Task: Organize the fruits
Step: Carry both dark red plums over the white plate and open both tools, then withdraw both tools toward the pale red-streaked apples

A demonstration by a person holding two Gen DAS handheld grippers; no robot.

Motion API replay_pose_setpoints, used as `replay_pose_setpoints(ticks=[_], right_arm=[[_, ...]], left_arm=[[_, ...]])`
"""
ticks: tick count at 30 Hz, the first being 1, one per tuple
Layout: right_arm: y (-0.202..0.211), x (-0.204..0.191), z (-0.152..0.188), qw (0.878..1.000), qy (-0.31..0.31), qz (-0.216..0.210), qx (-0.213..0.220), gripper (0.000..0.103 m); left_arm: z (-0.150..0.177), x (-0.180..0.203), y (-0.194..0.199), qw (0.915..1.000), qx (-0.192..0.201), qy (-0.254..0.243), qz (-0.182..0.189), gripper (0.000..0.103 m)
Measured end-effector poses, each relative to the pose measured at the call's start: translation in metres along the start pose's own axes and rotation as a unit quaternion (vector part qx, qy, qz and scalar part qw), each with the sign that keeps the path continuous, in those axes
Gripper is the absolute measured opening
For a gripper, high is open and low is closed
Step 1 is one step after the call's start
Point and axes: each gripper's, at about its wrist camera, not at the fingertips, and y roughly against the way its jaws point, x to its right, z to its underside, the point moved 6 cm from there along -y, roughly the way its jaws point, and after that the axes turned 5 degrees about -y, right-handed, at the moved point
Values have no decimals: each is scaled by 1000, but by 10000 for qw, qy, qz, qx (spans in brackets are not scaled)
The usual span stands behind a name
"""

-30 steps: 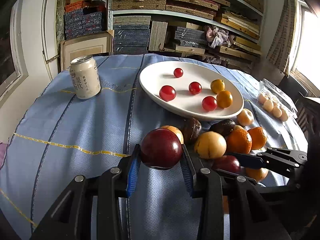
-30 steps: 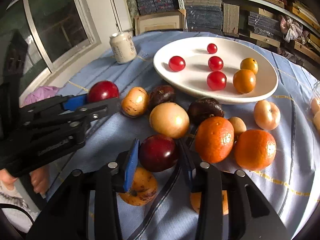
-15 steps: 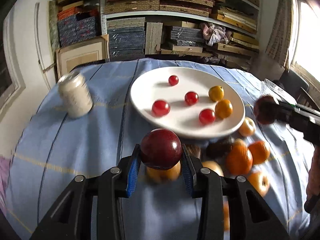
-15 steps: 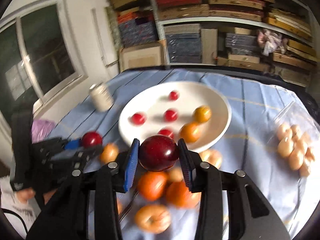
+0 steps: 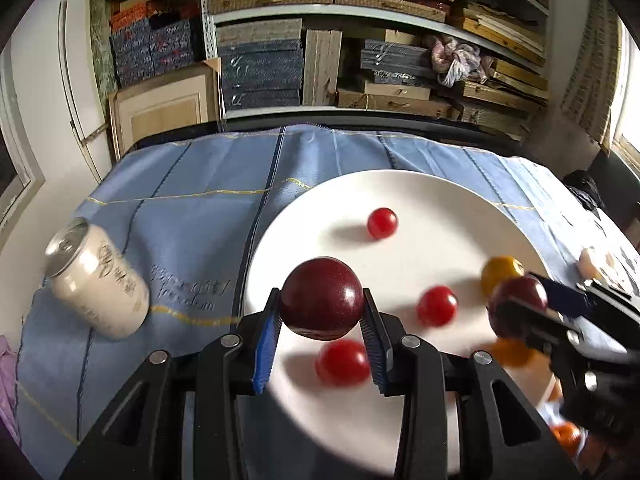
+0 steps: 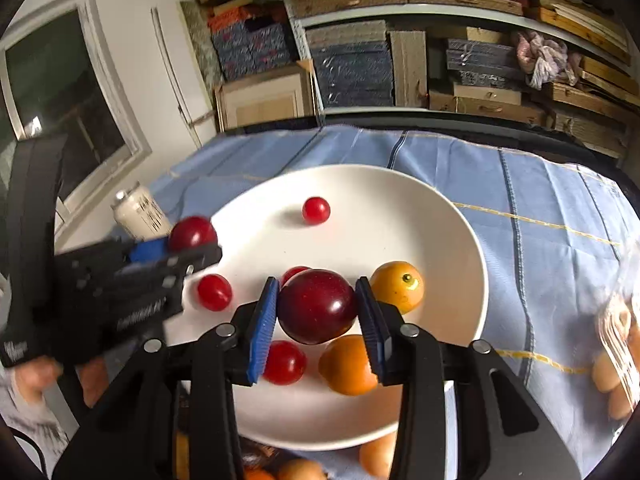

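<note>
My left gripper (image 5: 322,330) is shut on a dark red plum (image 5: 321,297) and holds it above the left part of the white plate (image 5: 432,196). My right gripper (image 6: 318,326) is shut on a second dark red plum (image 6: 317,305) above the plate's (image 6: 400,184) near half. Each gripper shows in the other view, the right one (image 5: 520,308) at the plate's right side, the left one (image 6: 192,240) at its left rim. Red cherry tomatoes (image 5: 382,223) (image 6: 316,210) and small orange fruits (image 6: 398,286) lie on the plate.
A pale drink can (image 5: 96,280) stands left of the plate on the blue cloth (image 5: 192,184). More orange fruits (image 6: 376,454) lie at the plate's near edge. A clear bag of pale fruits (image 6: 616,360) lies at the right. Shelves stand behind the table.
Both grippers have lifted their plums off the cloth and carried them forward over the plate. The fruit pile has dropped out of the left view.
</note>
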Motion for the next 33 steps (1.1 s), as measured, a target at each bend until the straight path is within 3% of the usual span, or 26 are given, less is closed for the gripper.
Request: replay_pose_setpoints(ticks=[5, 11, 17, 24, 29, 33], right_arm=[[-3, 3, -4, 10000, 36, -4, 17, 41], [24, -4, -9, 9995, 18, -131, 298, 46], [79, -16, 1, 9970, 21, -270, 727, 69], [132, -19, 59, 9958, 255, -140, 870, 86], [161, -2, 111, 9916, 313, -43, 1252, 90], [173, 1, 142, 9895, 580, 58, 1321, 90]], left_arm=[[0, -2, -19, 9997, -127, 174, 97, 40], [2, -4, 7, 9999, 101, 113, 1, 44], [25, -10, 63, 9994, 313, 170, -50, 56], [92, 18, 116, 9993, 361, -72, 98, 63], [141, 50, 135, 9979, 383, -411, 337, 64], [164, 74, 140, 9952, 451, -765, 417, 65]])
